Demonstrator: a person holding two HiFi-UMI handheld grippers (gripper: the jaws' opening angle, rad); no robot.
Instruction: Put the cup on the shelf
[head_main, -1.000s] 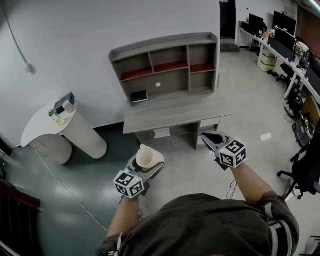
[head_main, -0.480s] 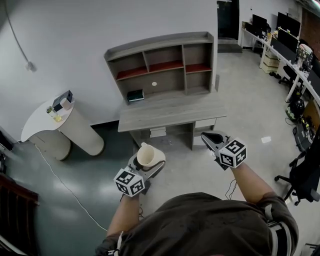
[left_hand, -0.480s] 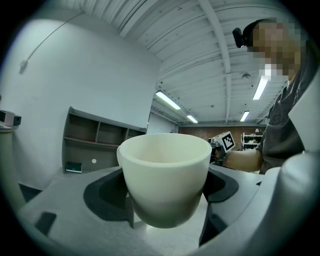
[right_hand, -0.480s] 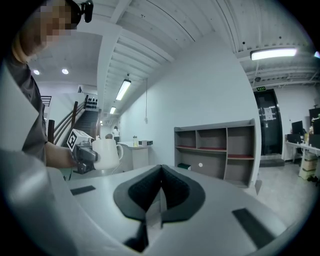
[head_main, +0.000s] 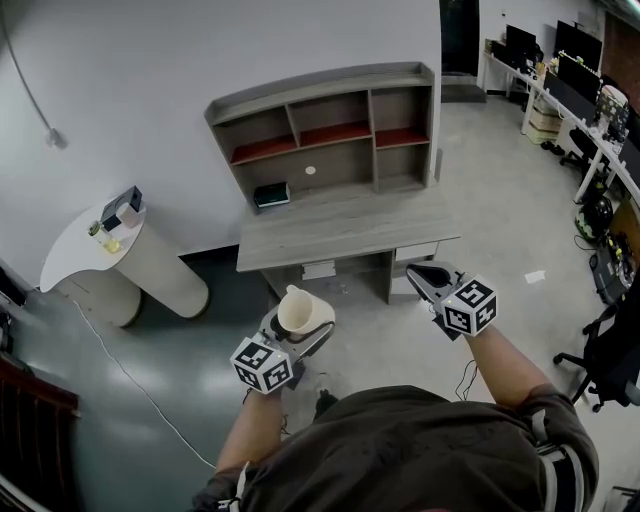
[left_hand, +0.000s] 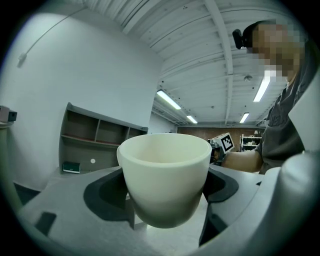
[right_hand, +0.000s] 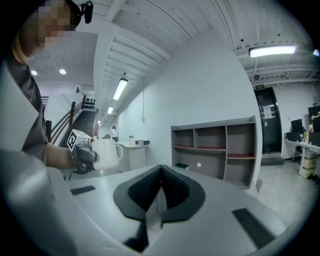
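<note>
Shifted slightly right, left tool clamps cup; right tool closed.

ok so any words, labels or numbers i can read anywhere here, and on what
No text is legible in any view.
Green sign above the door: too small to read.
Marker cubes: black-and-white square patterns only, no letters.
Cup: plain, no print.

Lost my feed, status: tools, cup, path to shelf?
Left tool shut on cup, upright. Right tool shut, empty. Shelf ahead, not reached; no obstacle seen.
</note>
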